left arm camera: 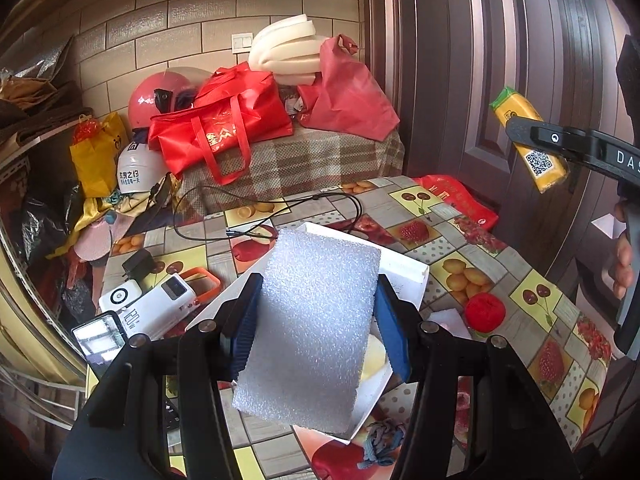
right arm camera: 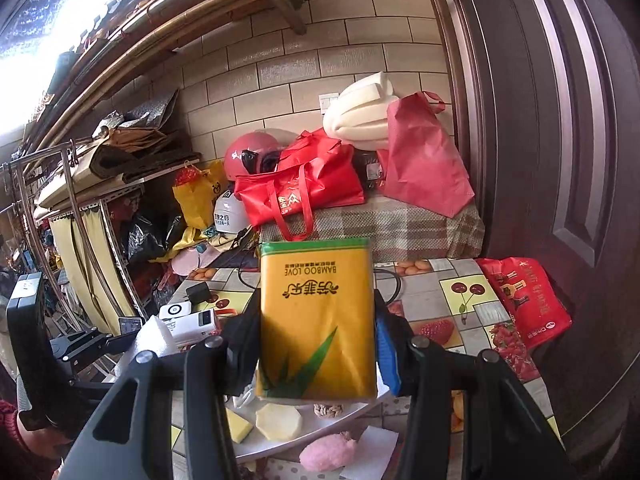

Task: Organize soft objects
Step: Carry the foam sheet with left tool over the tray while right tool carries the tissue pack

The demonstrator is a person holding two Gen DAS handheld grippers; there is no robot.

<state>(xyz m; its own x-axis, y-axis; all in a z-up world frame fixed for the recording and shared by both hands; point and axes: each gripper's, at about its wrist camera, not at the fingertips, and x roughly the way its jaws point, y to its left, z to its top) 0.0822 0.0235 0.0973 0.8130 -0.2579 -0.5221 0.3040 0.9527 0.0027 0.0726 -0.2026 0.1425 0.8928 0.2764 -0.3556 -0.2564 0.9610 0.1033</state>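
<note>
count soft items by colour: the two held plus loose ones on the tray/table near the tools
White: 2, foam block in left tool, flat sheet
Yellow: 3, tissue pack in right tool, two sponge pieces
Pink: 1, fluffy puff
Red: 1, ball
Total: 7

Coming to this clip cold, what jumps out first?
Both grippers are full: the left gripper clamps a white foam slab above a white tray, and the right gripper holds a yellow tissue pack upright over the fruit-print table. Behind, red bags crowd a plaid bench.
</note>
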